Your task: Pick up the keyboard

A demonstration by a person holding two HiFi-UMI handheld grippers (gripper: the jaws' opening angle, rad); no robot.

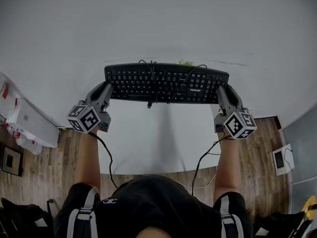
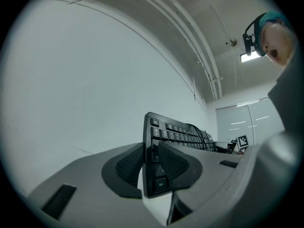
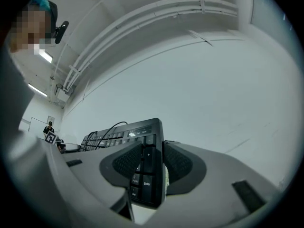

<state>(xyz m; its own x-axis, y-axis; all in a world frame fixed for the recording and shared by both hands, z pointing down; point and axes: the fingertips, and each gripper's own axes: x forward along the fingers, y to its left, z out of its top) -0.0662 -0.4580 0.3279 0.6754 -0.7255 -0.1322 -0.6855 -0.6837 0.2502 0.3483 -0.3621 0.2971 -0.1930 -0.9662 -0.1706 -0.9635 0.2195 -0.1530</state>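
A black keyboard (image 1: 166, 83) hangs level above the white table (image 1: 158, 33), held by both ends. My left gripper (image 1: 106, 89) is shut on its left end, and in the left gripper view the pads (image 2: 128, 164) clamp that end of the keyboard (image 2: 159, 148). My right gripper (image 1: 221, 91) is shut on the right end; the right gripper view shows its pads (image 3: 176, 164) pressing the number-pad edge of the keyboard (image 3: 145, 167). The keyboard's black cable (image 1: 153, 81) lies looped across the keys.
The table's curved front edge (image 1: 163, 171) runs just before the person's body. White bags (image 1: 22, 123) lie at the left on the wooden floor. A small white device (image 1: 282, 158) sits on the floor at the right. Gripper cables (image 1: 106, 155) trail back toward the person.
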